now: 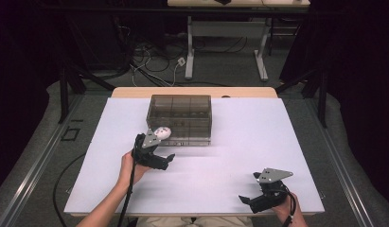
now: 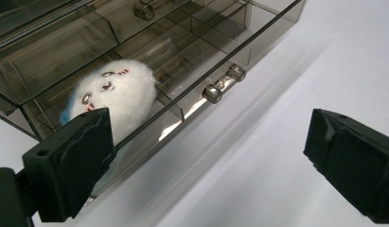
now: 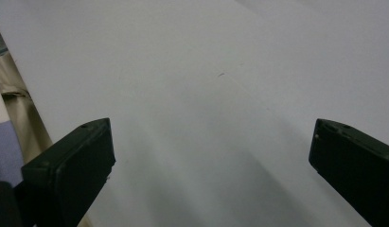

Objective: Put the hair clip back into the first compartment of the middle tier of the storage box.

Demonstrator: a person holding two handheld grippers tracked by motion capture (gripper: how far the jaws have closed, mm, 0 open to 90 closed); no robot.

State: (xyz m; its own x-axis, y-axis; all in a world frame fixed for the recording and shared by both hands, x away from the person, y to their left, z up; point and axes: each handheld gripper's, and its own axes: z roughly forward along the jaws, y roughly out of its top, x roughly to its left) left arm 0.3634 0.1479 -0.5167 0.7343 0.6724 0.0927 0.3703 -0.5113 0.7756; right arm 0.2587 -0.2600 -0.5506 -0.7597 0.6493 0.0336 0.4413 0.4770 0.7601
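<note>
fluffy white plush (image 2: pixel 117 92), smoky plastic drawer (image 2: pixel 182 106)

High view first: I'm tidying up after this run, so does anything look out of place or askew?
Only one thing: the white plush toy lies in the pulled-out bottom drawer of the smoky clear organizer, bulging above its rim. The left hand-held gripper stands open just before it.

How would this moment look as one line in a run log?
left tongs: open, empty, by drawer | toy: lying in open drawer of box | right tongs: open, empty, over table
</note>
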